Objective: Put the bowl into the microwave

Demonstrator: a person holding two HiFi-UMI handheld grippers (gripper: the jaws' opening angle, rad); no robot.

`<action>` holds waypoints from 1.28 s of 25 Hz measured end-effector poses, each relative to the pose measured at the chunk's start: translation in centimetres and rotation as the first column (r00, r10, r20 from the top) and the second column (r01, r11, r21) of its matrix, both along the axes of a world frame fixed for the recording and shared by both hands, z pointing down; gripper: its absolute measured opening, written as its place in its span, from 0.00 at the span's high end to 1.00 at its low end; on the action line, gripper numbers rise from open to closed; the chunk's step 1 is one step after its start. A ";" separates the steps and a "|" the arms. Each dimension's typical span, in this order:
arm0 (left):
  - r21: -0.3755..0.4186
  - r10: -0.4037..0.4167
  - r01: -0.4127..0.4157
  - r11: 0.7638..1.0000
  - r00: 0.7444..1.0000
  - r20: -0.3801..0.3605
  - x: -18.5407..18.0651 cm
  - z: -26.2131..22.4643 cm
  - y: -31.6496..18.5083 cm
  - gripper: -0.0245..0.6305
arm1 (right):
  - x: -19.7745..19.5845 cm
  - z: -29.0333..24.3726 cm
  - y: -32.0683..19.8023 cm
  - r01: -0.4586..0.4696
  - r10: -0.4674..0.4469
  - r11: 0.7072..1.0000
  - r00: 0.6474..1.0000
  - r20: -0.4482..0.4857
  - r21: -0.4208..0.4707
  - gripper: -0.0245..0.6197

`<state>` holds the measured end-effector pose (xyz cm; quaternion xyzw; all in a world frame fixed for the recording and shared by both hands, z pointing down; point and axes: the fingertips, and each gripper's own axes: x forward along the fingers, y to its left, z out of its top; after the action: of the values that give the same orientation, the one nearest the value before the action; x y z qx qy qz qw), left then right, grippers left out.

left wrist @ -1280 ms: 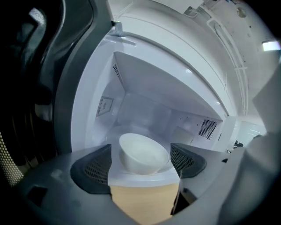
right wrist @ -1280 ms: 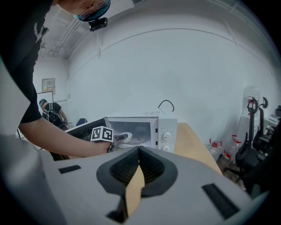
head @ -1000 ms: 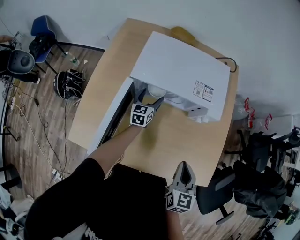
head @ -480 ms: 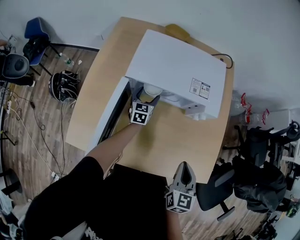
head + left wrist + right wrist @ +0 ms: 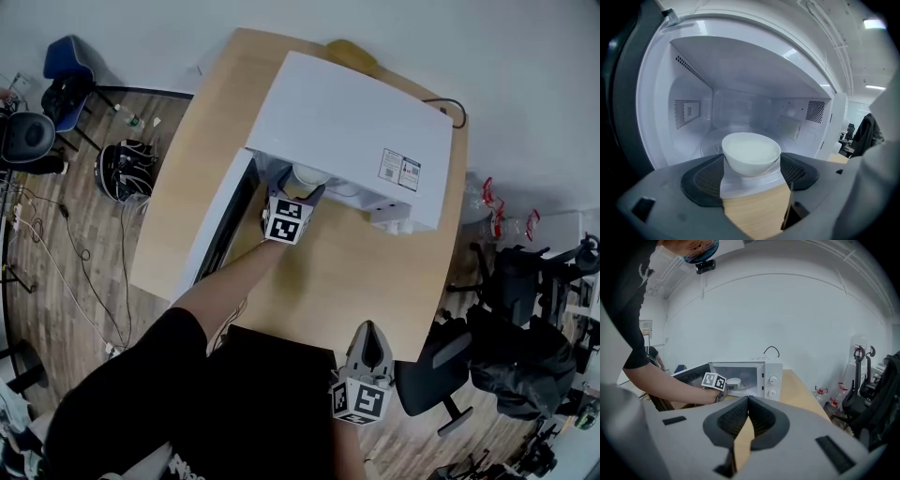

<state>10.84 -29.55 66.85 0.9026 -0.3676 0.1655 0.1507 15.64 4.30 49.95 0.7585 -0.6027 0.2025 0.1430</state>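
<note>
A white bowl [image 5: 751, 152] is clamped between the dark pads of my left gripper [image 5: 751, 171], which is shut on its sides. The bowl hangs at the mouth of the open white microwave [image 5: 347, 131], just above the threshold of the cavity [image 5: 740, 117]. From above, the bowl [image 5: 307, 177] shows under the microwave's front edge, with my left gripper [image 5: 298, 195] right behind it. My right gripper [image 5: 367, 330] is shut on nothing near the table's front edge, far from the microwave [image 5: 754, 377]. It faces the bowl [image 5: 733, 380] from a distance.
The microwave door [image 5: 217, 234] stands swung open to the left, over the wooden table [image 5: 356, 281]. A black cable [image 5: 452, 111] runs behind the microwave. Office chairs [image 5: 511, 347] stand right of the table, and bags and cables [image 5: 131, 169] lie on the floor at left.
My left gripper has carried the bowl a little farther toward the microwave opening. The right gripper has stayed put.
</note>
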 end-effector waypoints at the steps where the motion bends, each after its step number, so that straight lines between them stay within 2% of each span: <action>1: -0.003 0.006 -0.006 1.000 1.000 0.001 0.2 0.0 0.0 0.38 | 0.0 0.0 0.1 -0.002 0.002 1.000 1.000 0.000 -0.001 0.87; 6: -0.052 0.008 -0.010 0.999 0.999 -0.039 1.4 0.0 -0.1 0.38 | 0.2 0.3 0.3 -0.010 0.010 1.000 1.000 0.009 -0.004 0.87; 11: -0.029 0.038 -0.039 0.999 0.999 -0.018 2.4 -0.4 -0.3 0.38 | 0.4 0.5 0.3 -0.014 0.014 1.000 1.000 0.017 -0.007 0.87; 17: -0.015 0.037 -0.037 0.999 0.999 -0.002 2.7 -0.4 -0.7 0.38 | 1.2 0.4 0.6 -0.030 0.030 1.000 0.999 0.015 -0.005 0.87; 26: -0.013 0.020 -0.020 1.000 1.000 0.002 3.3 -0.4 -1.6 0.38 | 0.9 0.8 -0.1 -0.007 0.007 1.000 0.999 0.034 0.000 0.87; 32: -0.043 0.005 -0.005 0.999 1.000 -0.005 3.6 -0.1 -2.3 0.38 | 1.2 1.1 0.3 -0.008 0.009 1.000 0.999 0.043 -0.007 0.87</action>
<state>14.39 -31.90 66.71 0.9005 -0.3614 0.1715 0.1704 16.81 4.55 51.08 0.7561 -0.6016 0.2215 0.1317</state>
